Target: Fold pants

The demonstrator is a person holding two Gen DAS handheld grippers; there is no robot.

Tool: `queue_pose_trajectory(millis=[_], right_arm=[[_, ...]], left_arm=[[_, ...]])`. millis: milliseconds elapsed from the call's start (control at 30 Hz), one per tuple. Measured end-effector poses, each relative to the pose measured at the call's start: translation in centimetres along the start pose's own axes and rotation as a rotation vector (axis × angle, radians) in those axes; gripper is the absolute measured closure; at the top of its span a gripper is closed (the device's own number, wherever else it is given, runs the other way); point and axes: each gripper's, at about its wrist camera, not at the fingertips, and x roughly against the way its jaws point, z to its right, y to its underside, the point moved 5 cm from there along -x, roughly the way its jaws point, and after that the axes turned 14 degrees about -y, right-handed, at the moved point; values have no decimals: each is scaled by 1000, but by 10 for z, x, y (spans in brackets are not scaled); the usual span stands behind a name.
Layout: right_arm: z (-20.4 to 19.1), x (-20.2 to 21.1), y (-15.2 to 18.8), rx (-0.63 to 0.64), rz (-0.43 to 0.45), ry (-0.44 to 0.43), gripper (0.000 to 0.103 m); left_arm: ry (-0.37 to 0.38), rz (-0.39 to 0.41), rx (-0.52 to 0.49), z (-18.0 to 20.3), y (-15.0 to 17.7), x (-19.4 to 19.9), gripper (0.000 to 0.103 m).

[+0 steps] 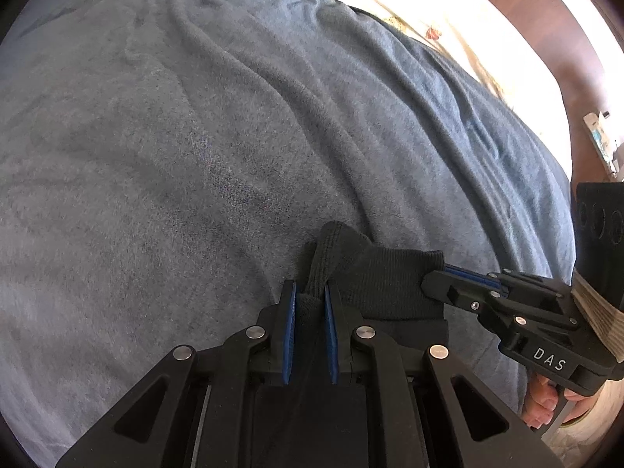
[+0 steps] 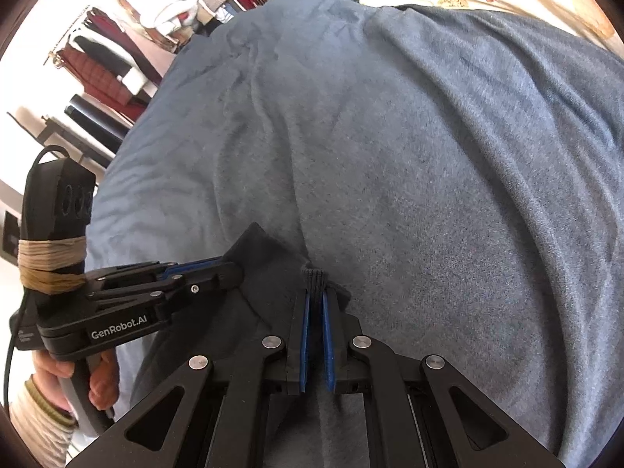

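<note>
Item: black pants (image 1: 390,284), ribbed edge pinched in both our left tongs (image 1: 310,300) and right tongs (image 2: 315,304), above blue blanket (image 1: 195,156). Step: carrying the fold. Next: lay flat, aligned.

Left hand-held gripper (image 1: 310,292) & right hand-held gripper (image 2: 315,292) both clamped, close together, tips converging.

the black pants (image 1: 390,284) are bunched up at the near edge of the bed, ribbed band lifted and pinched up.
</note>
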Motion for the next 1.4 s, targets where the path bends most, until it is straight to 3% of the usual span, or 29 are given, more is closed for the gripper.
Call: queue_pose_trajectory(millis=[167, 300, 367, 433, 500, 767, 833, 933, 1100, 1400], right_arm=[[3, -3, 1, 8, -12, 17, 96], [5, -4, -1, 5, -19, 46, 94], [3, -2, -3, 6, -15, 61, 88], [1, 6, -6, 29, 9, 121, 70], [-6, 16, -10, 73, 38, 158, 70], [-59, 46, -11, 199, 64, 87, 70], [-71, 51, -8, 212, 59, 59, 70], [-94, 55, 1, 230, 52, 14, 63], [-133, 46, 25, 284, 13, -34, 63], [-188, -1, 77, 411, -143, -121, 63]], left_arm=[[-10, -9, 28, -4, -3, -2, 80], [-43, 31, 64, -11, -9, 11, 71], [-59, 66, 77, -14, -12, 24, 66], [-74, 94, 74, -15, -12, 38, 65], [-95, 124, 65, -13, -9, 55, 63], [-123, 202, 67, -6, 20, 110, 62], [-115, 210, 91, -14, 33, 123, 62], [-162, 222, 103, -31, 59, 146, 61], [-215, 211, 173, -67, 121, 177, 60], [-222, 152, 298, -97, 221, 174, 60]])
